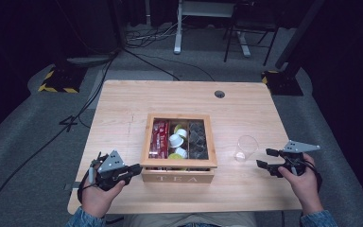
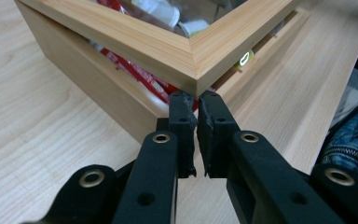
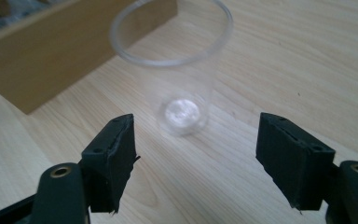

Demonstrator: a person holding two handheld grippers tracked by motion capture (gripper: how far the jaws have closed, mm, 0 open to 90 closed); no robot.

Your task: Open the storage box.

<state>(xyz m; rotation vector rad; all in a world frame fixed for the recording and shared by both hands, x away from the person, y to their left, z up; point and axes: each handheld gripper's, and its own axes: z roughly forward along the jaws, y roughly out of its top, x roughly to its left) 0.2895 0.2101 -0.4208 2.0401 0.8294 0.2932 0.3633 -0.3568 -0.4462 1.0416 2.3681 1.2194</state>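
A wooden tea box (image 1: 178,176) with a glass-paned lid (image 1: 146,142) stands at the table's front middle; red packets, white and yellow pods and dark pods show through the pane. My left gripper (image 1: 136,169) is shut at the box's front left corner. In the left gripper view its tips (image 2: 196,100) sit right under the lid's corner (image 2: 186,56), and a gap shows between lid and box. A clear plastic cup (image 1: 246,148) stands upright to the right of the box. My right gripper (image 1: 263,158) hovers open just right of the cup (image 3: 181,112), nothing between its jaws (image 3: 198,128).
The light wooden table (image 1: 123,104) has a round cable hole (image 1: 220,94) at the back right. Its front edge runs close below both hands. Cables and stand feet lie on the grey floor behind. The box's side wall (image 3: 51,60) stands left of the cup.
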